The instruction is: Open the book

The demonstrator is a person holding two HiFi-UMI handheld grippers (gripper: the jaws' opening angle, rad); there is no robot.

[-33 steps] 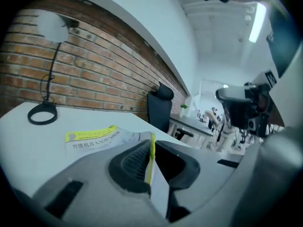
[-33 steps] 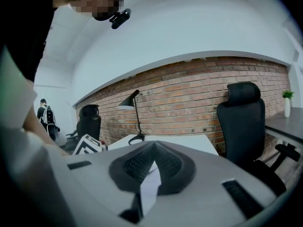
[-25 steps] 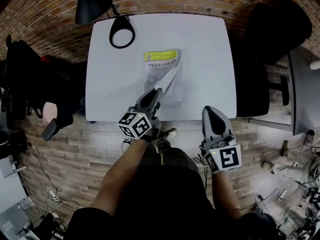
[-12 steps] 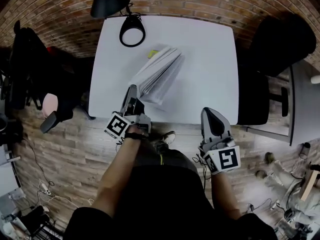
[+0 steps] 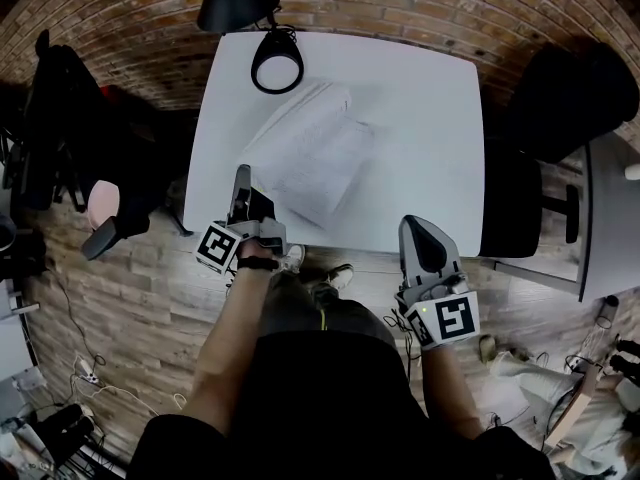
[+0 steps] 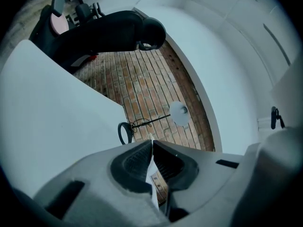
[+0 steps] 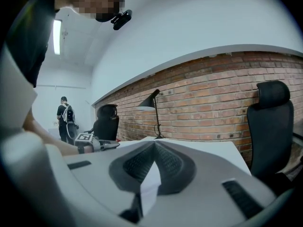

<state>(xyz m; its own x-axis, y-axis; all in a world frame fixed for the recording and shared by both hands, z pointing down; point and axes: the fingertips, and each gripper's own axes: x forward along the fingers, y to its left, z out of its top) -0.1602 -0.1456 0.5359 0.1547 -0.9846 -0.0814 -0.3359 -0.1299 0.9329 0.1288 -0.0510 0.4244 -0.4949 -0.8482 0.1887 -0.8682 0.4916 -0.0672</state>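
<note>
The book [image 5: 305,158] lies open on the table [image 5: 430,118] below the lamp [image 5: 277,66], the left gripper [image 5: 241,178] just beside its left page, jaws just closed on nothing, the right gripper [image 5: 421,236] off the near edge, likewise closed and empty.

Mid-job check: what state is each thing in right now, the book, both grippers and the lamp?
book: open, pages spread on the table.
left gripper: jaws shut, at the book's left edge; whether a page is pinched is unclear.
right gripper: jaws shut, empty, off the table's near edge.
lamp: upright at the table's far edge; lit or not, cannot tell.
</note>
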